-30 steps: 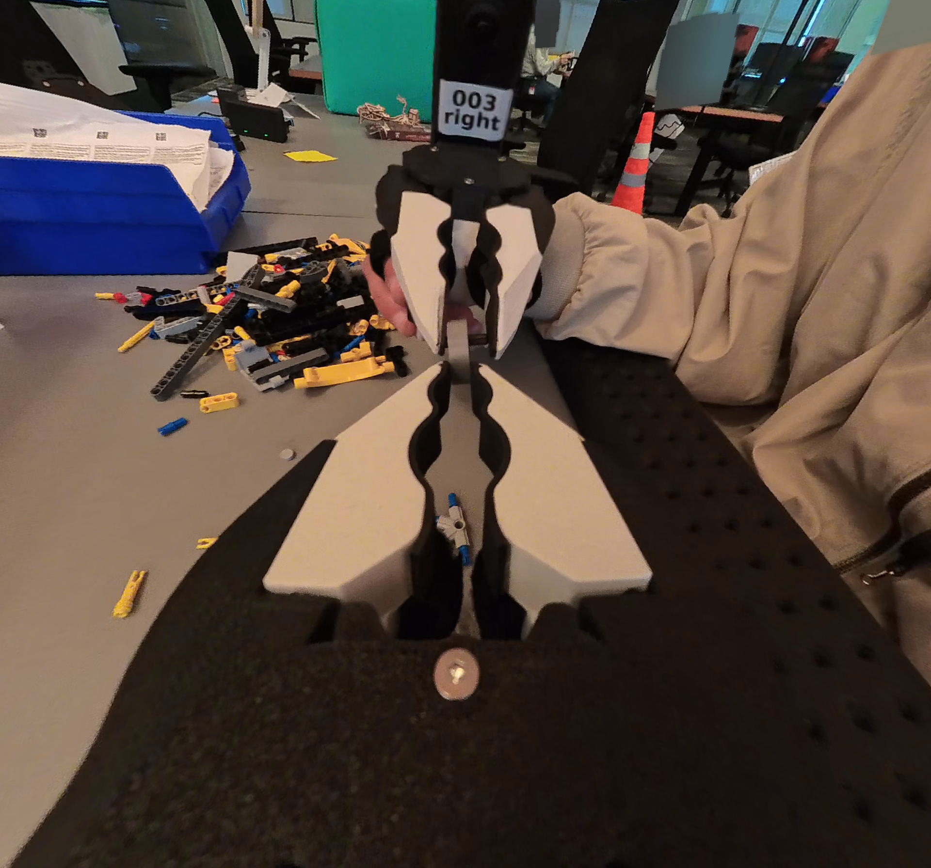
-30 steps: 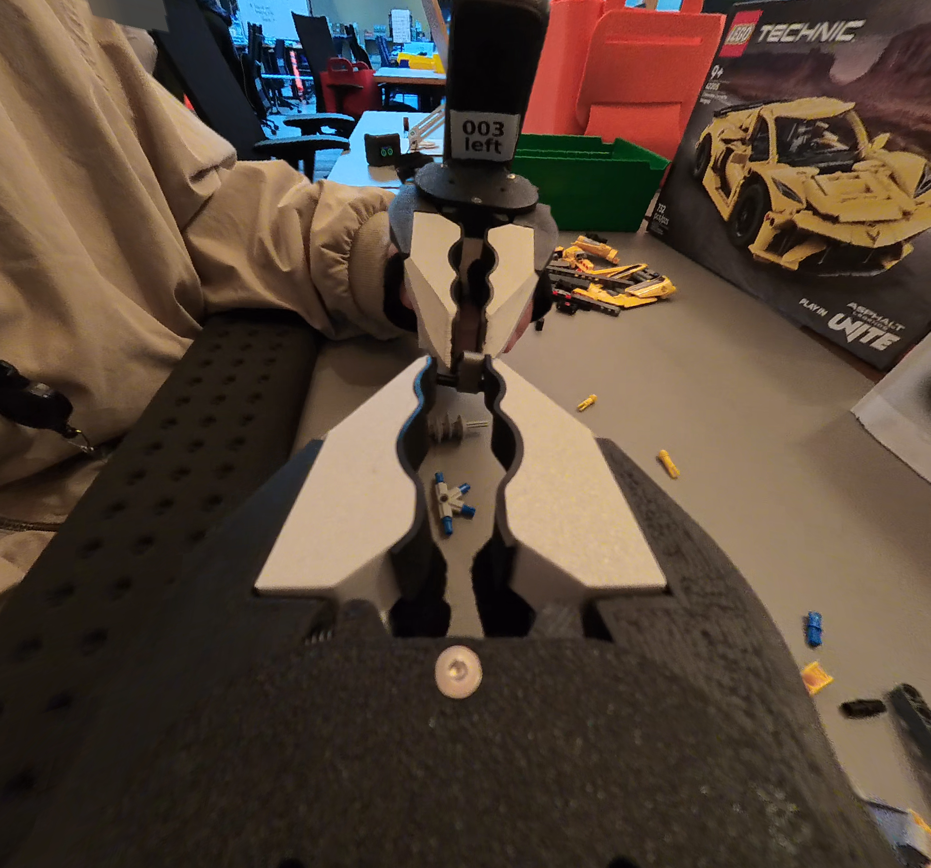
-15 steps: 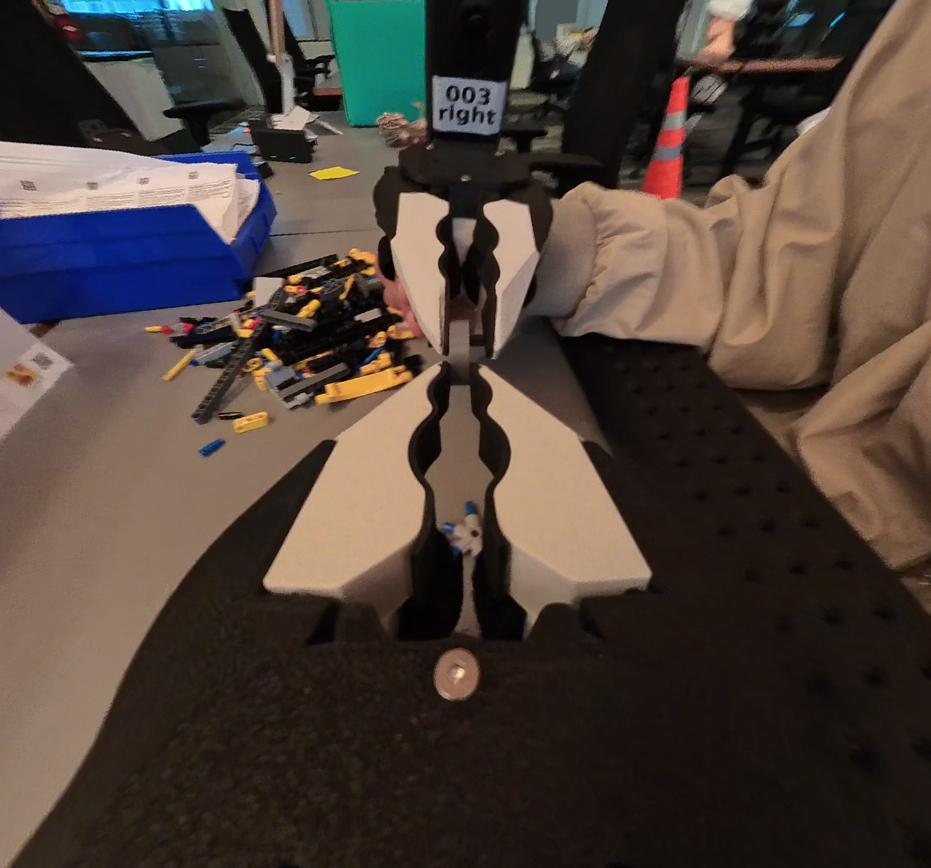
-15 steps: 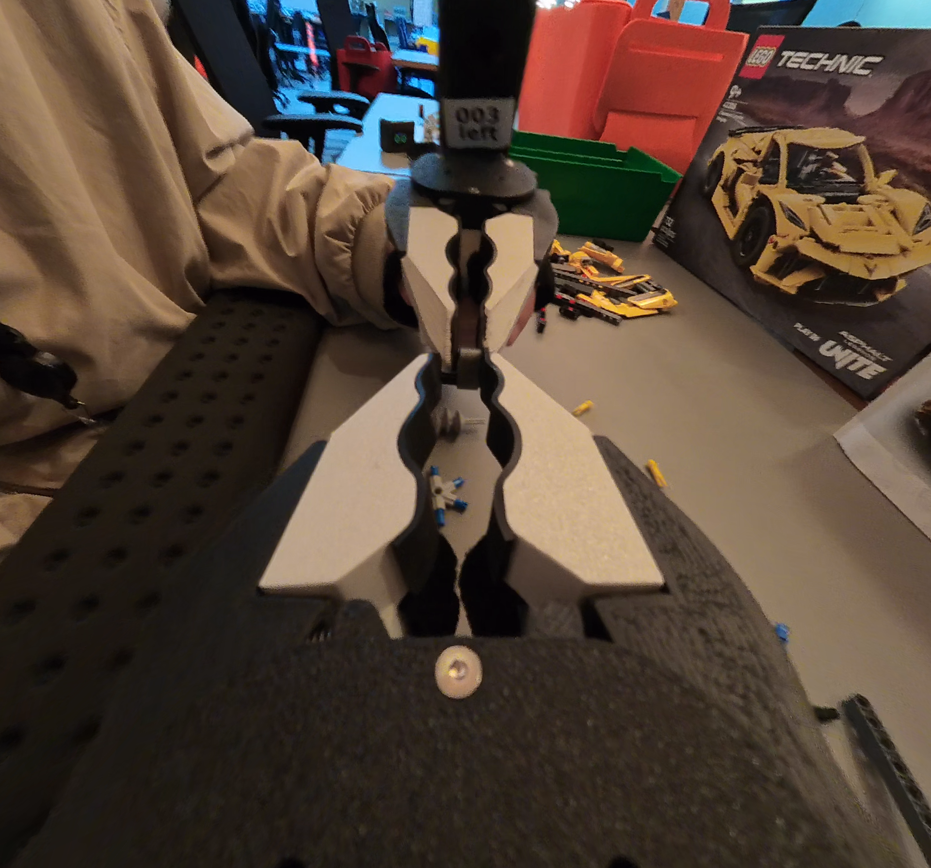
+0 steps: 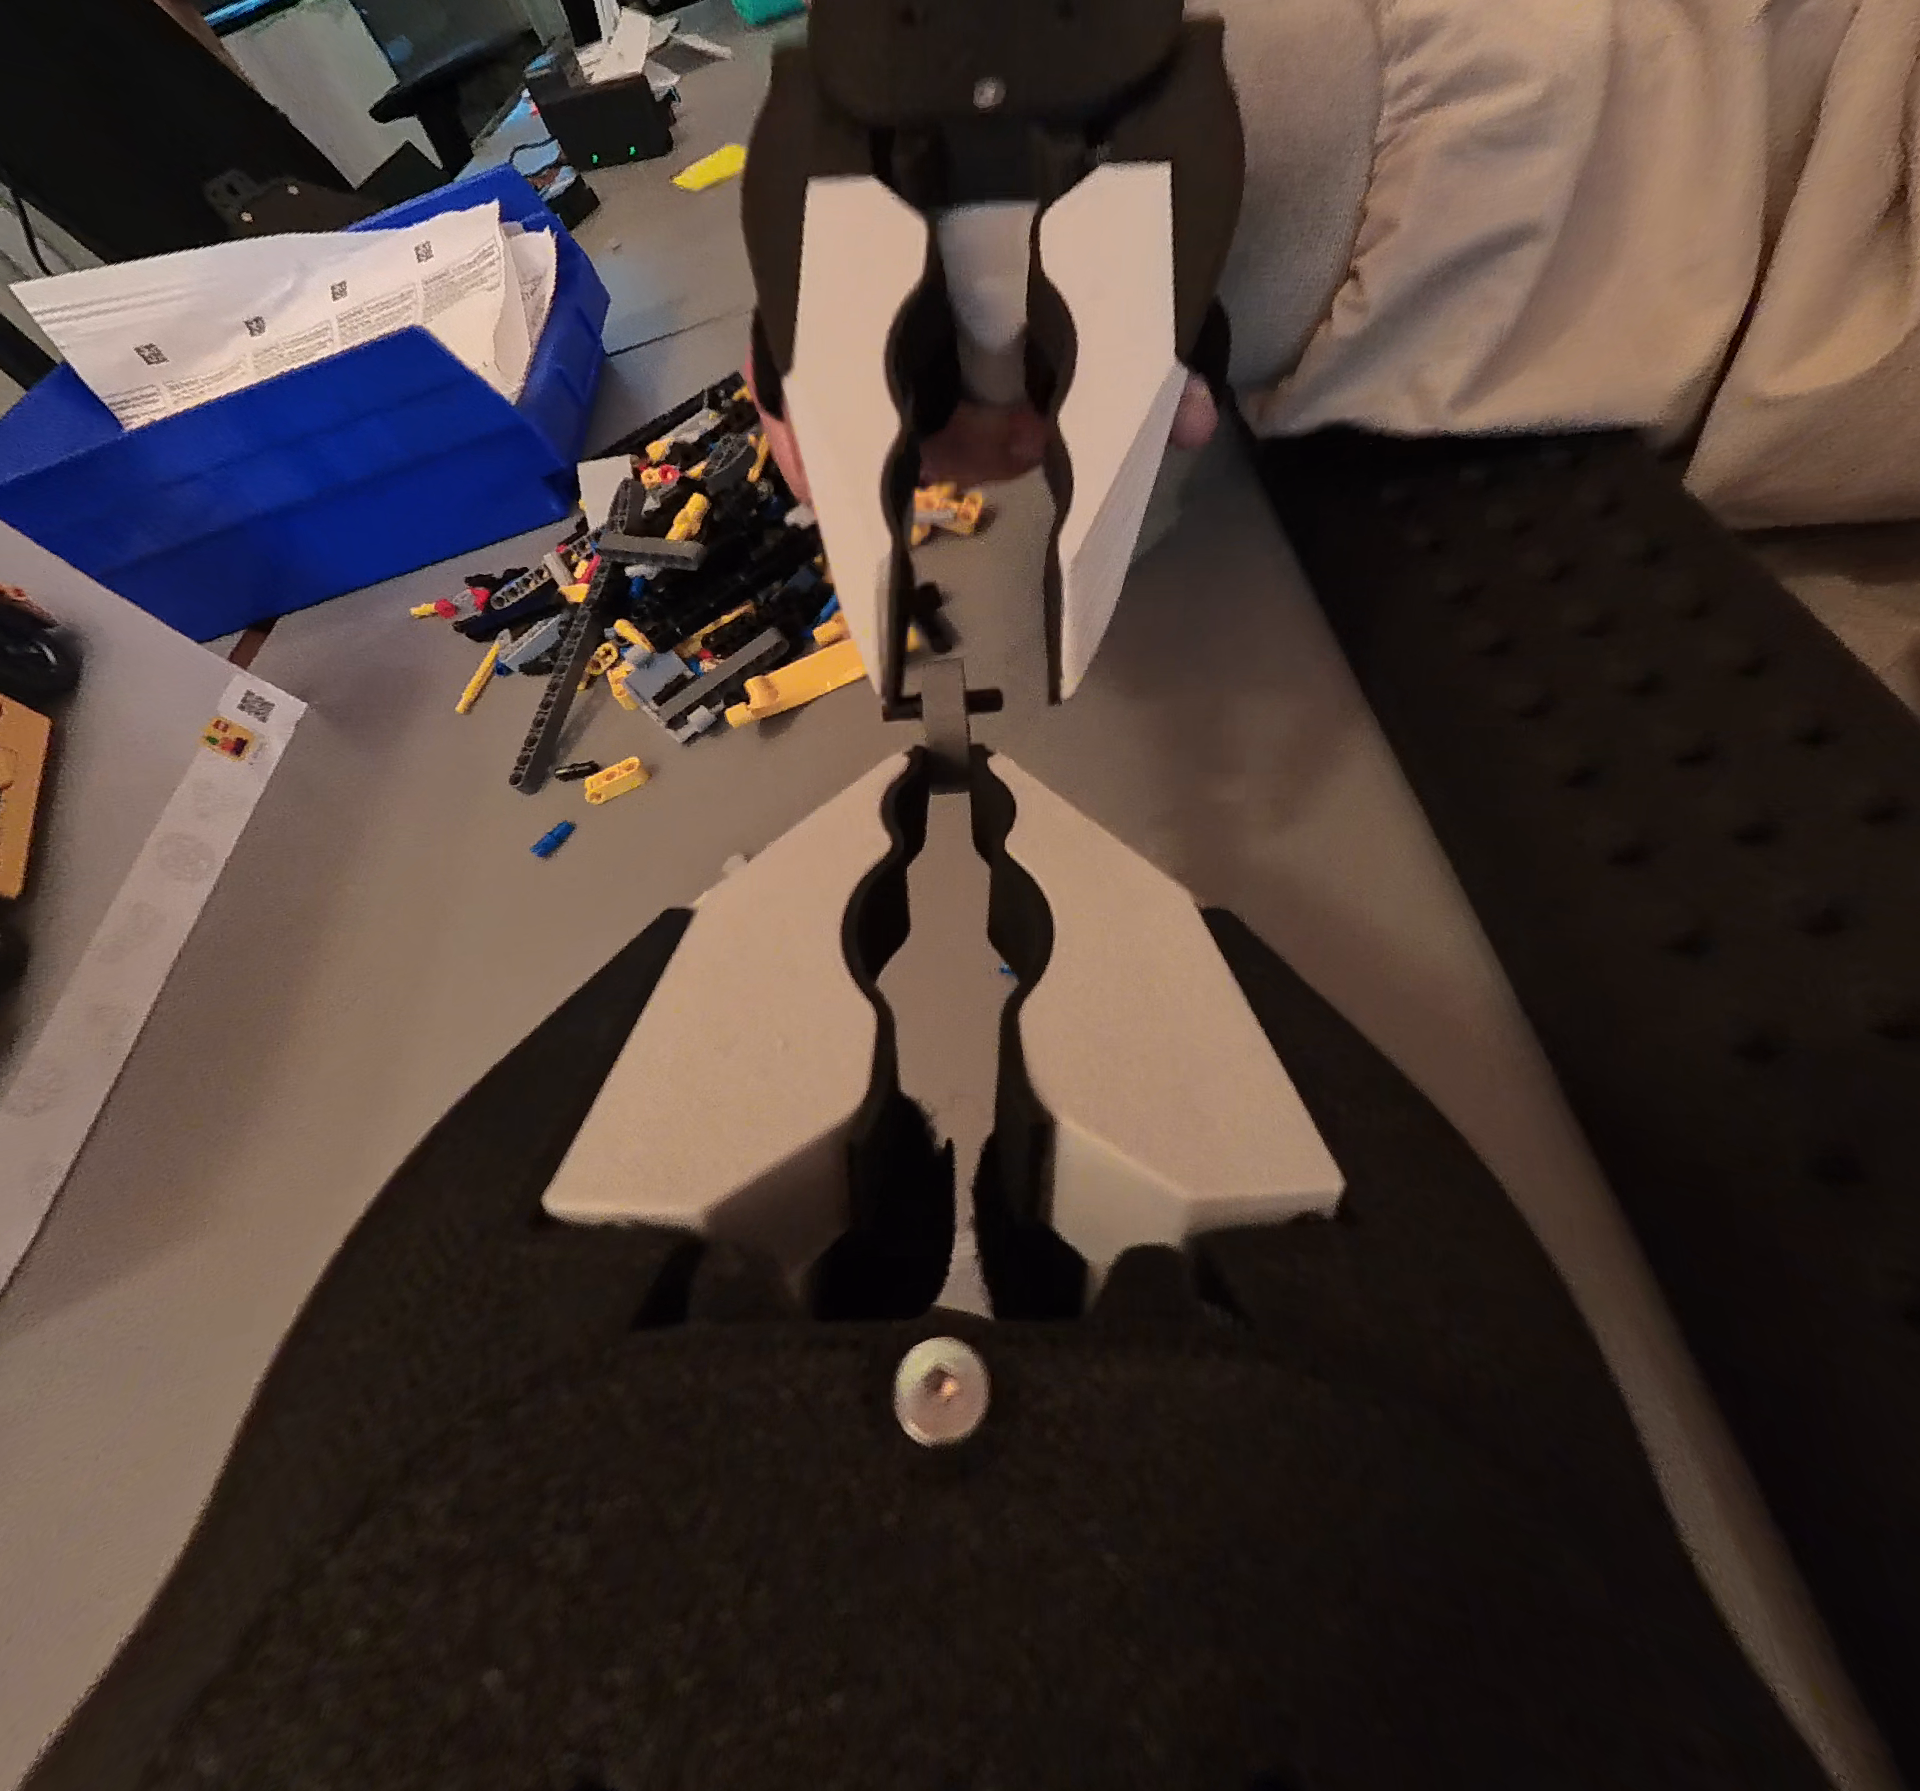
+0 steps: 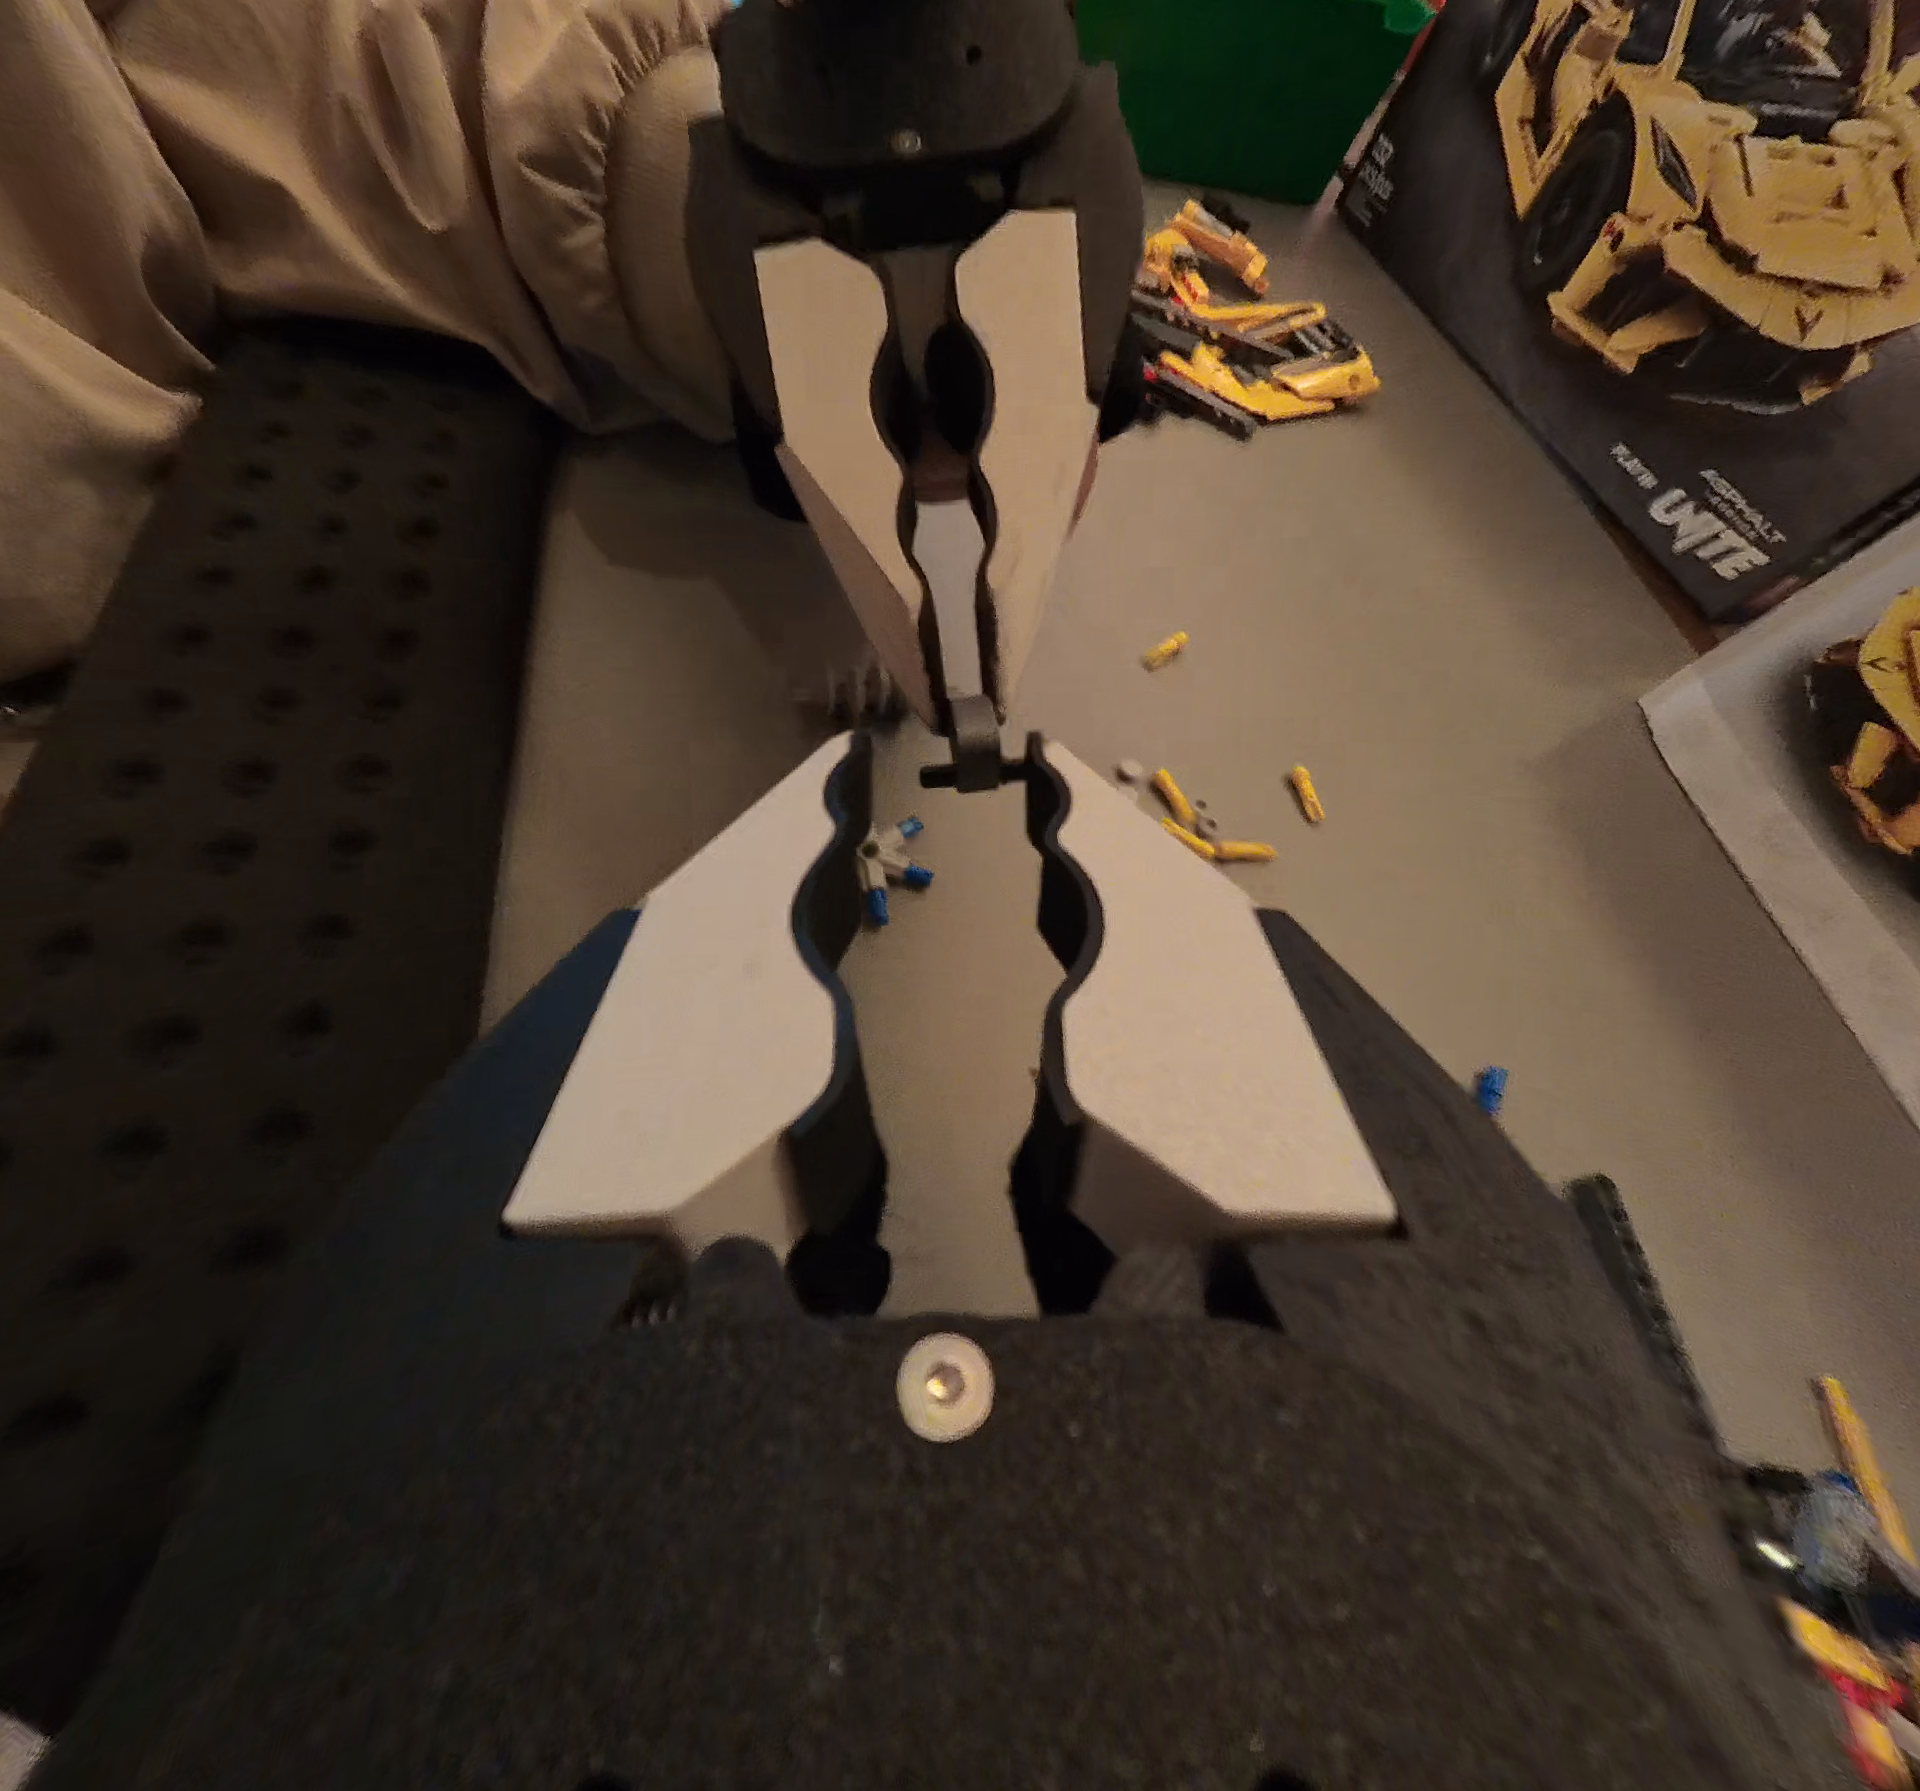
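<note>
Left wrist view has the left hand-held gripper (image 5: pixel 943 773) pinched down on a small dark grey piece (image 5: pixel 945 728), holding it up off the grey worktop (image 5: pixel 343 962). That piece has a thin black pin through it, sticking out both sides. Facing it tip to tip is the right hand-held gripper (image 5: pixel 971 692), with its jaws spread apart on either side of the pin end and a clear gap showing, so it isn't gripping anything. A pile of black, yellow and grey bricks (image 5: pixel 665 619) sits on the worktop off to the left, with a blue bin (image 5: pixel 312 484) of papers behind it.

Right wrist view shows the same thing from the other side. The piece hangs just beyond the right gripper's spread tips. A little white connector with blue pins (image 6: pixel 891 863) lies on the worktop below, a few loose yellow pins (image 6: pixel 1205 832) to the right, and a boxed yellow car set (image 6: pixel 1683 203) leans at the far right.
</note>
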Demonstrator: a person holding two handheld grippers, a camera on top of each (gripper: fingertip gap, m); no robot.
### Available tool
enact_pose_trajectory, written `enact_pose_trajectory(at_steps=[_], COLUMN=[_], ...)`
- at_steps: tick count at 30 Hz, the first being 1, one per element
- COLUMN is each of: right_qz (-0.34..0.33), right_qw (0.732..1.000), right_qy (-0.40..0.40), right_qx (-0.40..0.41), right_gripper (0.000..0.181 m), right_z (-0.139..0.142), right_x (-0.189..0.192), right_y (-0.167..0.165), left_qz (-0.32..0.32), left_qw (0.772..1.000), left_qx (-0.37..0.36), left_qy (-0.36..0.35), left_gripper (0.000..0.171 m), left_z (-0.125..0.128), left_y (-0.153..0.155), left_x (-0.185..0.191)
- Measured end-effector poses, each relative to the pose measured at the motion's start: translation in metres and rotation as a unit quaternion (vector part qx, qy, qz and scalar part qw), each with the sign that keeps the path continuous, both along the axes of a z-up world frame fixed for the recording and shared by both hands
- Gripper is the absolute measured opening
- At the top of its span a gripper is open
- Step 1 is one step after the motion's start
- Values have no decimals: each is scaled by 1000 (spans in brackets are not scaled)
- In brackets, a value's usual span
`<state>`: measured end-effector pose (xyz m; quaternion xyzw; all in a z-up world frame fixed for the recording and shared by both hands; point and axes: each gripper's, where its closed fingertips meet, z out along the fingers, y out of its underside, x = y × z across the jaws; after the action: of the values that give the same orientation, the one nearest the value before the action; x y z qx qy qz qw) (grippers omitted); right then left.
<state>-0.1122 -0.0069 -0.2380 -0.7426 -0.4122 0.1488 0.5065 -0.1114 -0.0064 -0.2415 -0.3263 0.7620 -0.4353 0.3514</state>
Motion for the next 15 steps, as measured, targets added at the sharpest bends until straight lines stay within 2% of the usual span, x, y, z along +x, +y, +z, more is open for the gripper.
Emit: enact_pose_trajectory(at_steps=[4, 9, 15], right_qz=[-10, -16, -17], right_qw=[993, 976, 971], right_qy=[-119, -216, -235], right_qx=[1, -14, -26], right_gripper=[21, 20, 19], right_z=[-9, -16, -24], right_x=[6, 10, 9], right_y=[3, 8, 9], left_qz=[3, 27, 41], left_qw=[1000, 998, 994], left_qx=[25, 58, 96], left_qy=[9, 23, 35], left_gripper=[7, 7, 7], left_z=[-5, -11, -19], left_y=[1, 6, 10], left_x=[-1, 2, 3])
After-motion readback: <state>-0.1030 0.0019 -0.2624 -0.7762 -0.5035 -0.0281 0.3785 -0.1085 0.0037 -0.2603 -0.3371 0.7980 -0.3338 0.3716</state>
